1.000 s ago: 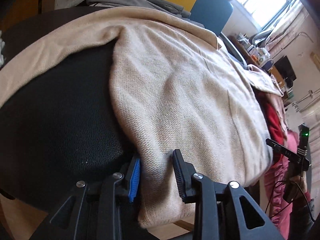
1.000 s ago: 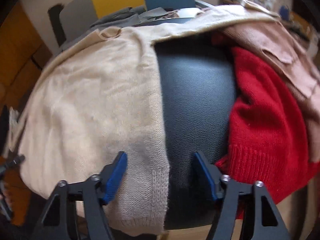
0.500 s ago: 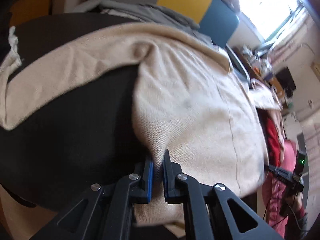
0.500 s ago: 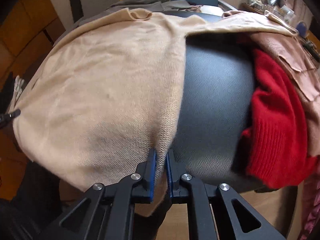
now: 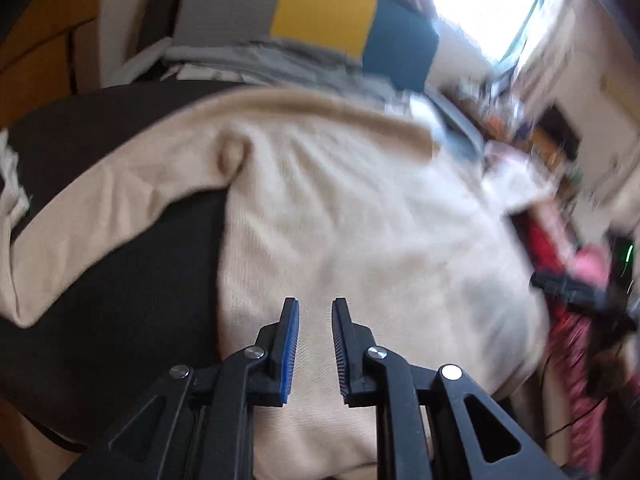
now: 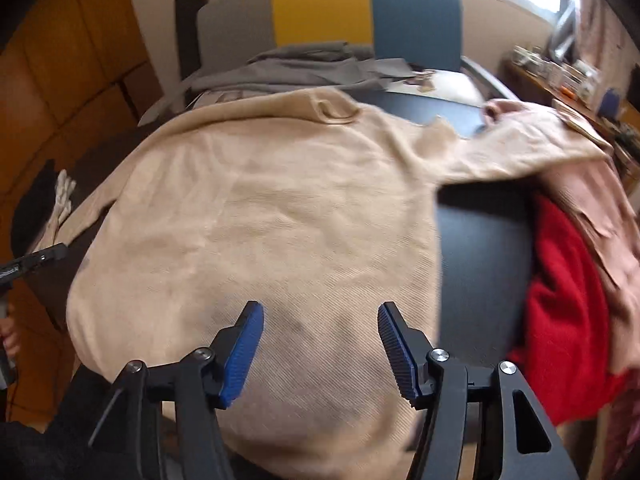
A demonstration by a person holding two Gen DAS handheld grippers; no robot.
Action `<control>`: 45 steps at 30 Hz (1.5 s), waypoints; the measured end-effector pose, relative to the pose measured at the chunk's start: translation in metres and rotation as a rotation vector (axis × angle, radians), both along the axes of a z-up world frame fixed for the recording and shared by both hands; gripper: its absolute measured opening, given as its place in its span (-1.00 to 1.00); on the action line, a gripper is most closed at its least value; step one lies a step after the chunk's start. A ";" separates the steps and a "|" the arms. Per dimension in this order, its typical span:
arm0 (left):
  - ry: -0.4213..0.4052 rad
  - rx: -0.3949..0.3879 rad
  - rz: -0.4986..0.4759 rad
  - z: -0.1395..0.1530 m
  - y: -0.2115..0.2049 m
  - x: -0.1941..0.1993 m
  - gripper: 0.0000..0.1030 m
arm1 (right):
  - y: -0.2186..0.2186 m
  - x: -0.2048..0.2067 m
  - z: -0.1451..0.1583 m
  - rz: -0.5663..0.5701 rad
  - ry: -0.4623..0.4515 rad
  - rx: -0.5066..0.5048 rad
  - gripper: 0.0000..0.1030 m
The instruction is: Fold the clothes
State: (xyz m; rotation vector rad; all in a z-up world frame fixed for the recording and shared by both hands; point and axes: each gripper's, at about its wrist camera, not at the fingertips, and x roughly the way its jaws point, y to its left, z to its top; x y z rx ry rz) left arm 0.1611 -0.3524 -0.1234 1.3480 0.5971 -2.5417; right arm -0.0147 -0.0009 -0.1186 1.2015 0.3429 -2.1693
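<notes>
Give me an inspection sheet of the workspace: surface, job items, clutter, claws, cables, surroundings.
Surface: black padded top, partly bare.
Job's things: beige sweater spread flat, sleeves out to both sides.
Clutter: red knit and pink garment heaped at the right; grey clothes at the far edge.
Claws: left claw slightly open, right claw wide open; both over the sweater's hem, holding nothing.
Cables: thin dark lead, blurred.
Surroundings: grey, yellow and blue chair back; bright window; cluttered shelf.
</notes>
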 end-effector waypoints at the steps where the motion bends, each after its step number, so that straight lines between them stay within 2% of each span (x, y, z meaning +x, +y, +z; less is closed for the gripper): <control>1: -0.030 0.014 0.013 -0.012 -0.002 0.001 -0.69 | -0.011 -0.002 -0.008 0.013 -0.007 0.021 0.18; 3: -0.082 0.042 0.039 -0.033 -0.007 0.005 -0.70 | -0.021 -0.001 -0.031 0.013 -0.049 0.044 0.18; 5: -0.062 0.062 0.050 -0.032 -0.012 0.013 -0.70 | -0.017 -0.001 -0.053 -0.014 -0.097 0.056 0.19; 7: -0.057 0.100 0.063 -0.026 -0.018 0.015 -0.70 | -0.008 0.002 -0.056 -0.017 -0.078 0.022 0.19; 11: 0.062 0.151 -0.025 0.001 -0.021 -0.024 -0.69 | -0.004 -0.008 -0.048 -0.042 -0.129 -0.050 0.19; 14: 0.181 0.349 -0.107 0.023 -0.026 -0.079 -0.55 | -0.006 -0.019 -0.032 -0.045 -0.127 -0.155 0.19; 16: 0.228 0.464 -0.151 0.033 -0.030 -0.122 -0.35 | -0.012 -0.026 -0.027 -0.045 -0.120 -0.190 0.20; 17: 0.234 0.497 -0.174 0.037 -0.031 -0.145 -0.18 | -0.016 -0.029 -0.025 -0.046 -0.115 -0.206 0.22; 18: 0.214 0.424 -0.223 0.038 -0.030 -0.163 0.02 | -0.020 -0.033 -0.024 -0.044 -0.111 -0.219 0.23; 19: 0.194 0.351 -0.272 0.040 -0.028 -0.181 0.09 | -0.026 -0.037 -0.023 -0.037 -0.109 -0.223 0.25; 24: 0.088 -0.020 -0.506 0.047 -0.020 -0.270 0.13 | -0.049 -0.042 -0.028 0.006 -0.086 -0.184 0.27; 28: -0.002 -0.313 -0.684 0.052 -0.014 -0.340 0.13 | -0.049 -0.056 -0.040 0.019 -0.127 -0.212 0.30; 30: -0.068 -0.317 -0.757 0.037 -0.018 -0.358 0.13 | -0.046 -0.065 -0.046 0.002 -0.163 -0.237 0.30; 33: -0.122 -0.218 -0.815 0.014 -0.020 -0.385 0.13 | -0.045 -0.071 -0.047 0.003 -0.172 -0.263 0.33; 34: -0.132 -0.215 -0.824 0.009 -0.019 -0.391 0.13 | -0.046 -0.071 -0.048 0.008 -0.170 -0.260 0.34; 41: -0.229 -0.141 -0.935 -0.019 -0.012 -0.414 0.11 | -0.057 -0.064 -0.047 0.052 -0.133 -0.210 0.61; 43: -0.229 -0.118 -0.944 -0.020 -0.012 -0.414 0.09 | -0.061 -0.062 -0.047 0.062 -0.127 -0.201 0.71; 44: -0.221 -0.111 -0.939 -0.019 -0.013 -0.412 -0.09 | -0.063 -0.061 -0.047 0.066 -0.124 -0.196 0.76; 45: -0.213 -0.103 -0.935 -0.018 -0.013 -0.411 -0.43 | -0.065 -0.060 -0.046 0.069 -0.120 -0.188 0.78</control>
